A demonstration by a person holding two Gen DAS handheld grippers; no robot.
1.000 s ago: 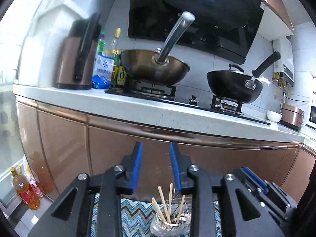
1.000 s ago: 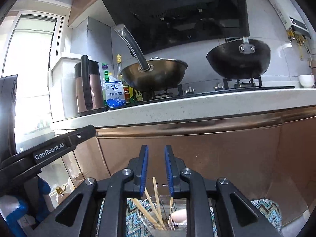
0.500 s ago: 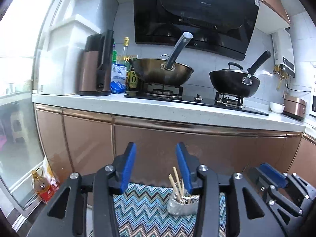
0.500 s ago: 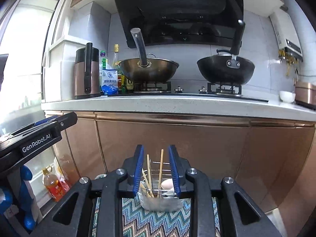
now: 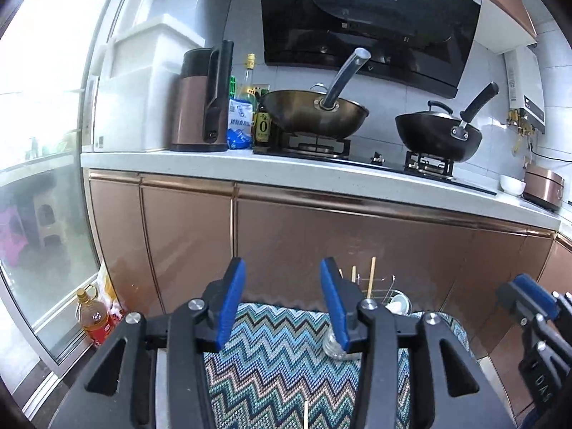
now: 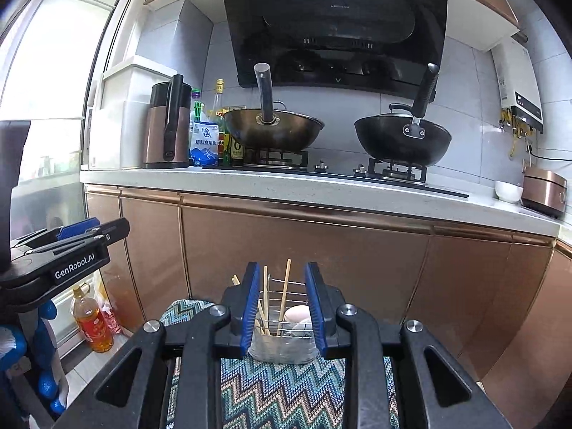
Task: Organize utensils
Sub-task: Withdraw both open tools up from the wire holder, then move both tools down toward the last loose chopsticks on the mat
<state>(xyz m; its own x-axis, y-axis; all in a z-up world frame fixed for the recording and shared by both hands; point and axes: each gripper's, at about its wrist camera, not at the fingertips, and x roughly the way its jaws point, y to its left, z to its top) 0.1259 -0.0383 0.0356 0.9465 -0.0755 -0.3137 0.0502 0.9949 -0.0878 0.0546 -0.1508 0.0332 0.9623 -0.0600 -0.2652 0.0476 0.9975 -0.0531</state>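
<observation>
The left hand-held gripper, jaws wide apart and empty, has the glass utensil holder off to its right. The right hand-held gripper, also parted, looks straight at that holder, apparently nearer, where chopsticks stand roughly upright.

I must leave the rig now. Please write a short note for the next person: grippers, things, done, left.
Left gripper: open, empty, above the zigzag cloth.
Right gripper: open, empty, facing the utensil holder.
Holder stands on the cloth with several chopsticks upright and a spoon inside.
One thin stick lies on the cloth near the left gripper; probably it goes in next.
</observation>
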